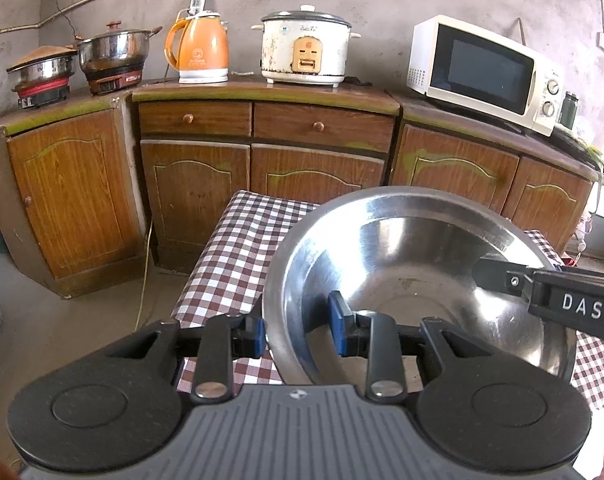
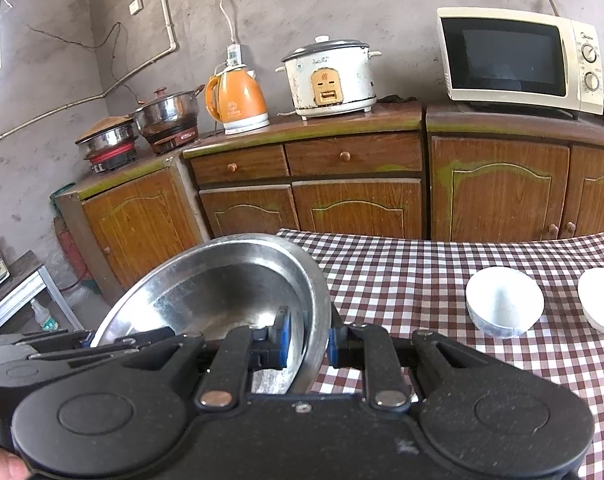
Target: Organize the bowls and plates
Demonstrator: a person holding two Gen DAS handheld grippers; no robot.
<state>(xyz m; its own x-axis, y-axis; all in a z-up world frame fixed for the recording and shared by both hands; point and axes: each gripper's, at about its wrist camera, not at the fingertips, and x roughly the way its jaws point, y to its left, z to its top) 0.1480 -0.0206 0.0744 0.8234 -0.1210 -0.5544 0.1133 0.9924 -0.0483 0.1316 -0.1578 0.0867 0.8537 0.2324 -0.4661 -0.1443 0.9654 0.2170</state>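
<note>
A large steel bowl (image 1: pixel 401 264) is gripped at both sides of its rim. My left gripper (image 1: pixel 300 328) is shut on the bowl's near left rim, one blue pad inside the wall and one outside. My right gripper (image 2: pixel 307 340) is shut on the opposite rim of the same bowl (image 2: pixel 222 280); it also shows in the left wrist view as a black arm (image 1: pixel 541 292) reaching in from the right. The bowl is empty and sits tilted over the left part of the checked tablecloth (image 2: pixel 421 272). Two small white bowls (image 2: pixel 503 300) (image 2: pixel 601 300) stand on the cloth to the right.
Wooden cabinets (image 1: pixel 317 168) run along the wall behind the table. On them stand an orange kettle (image 1: pixel 200 52), a white rice cooker (image 1: pixel 305 50), a microwave (image 1: pixel 485 70) and two lidded pots (image 1: pixel 114 52). Bare floor (image 1: pixel 102 312) lies left of the table.
</note>
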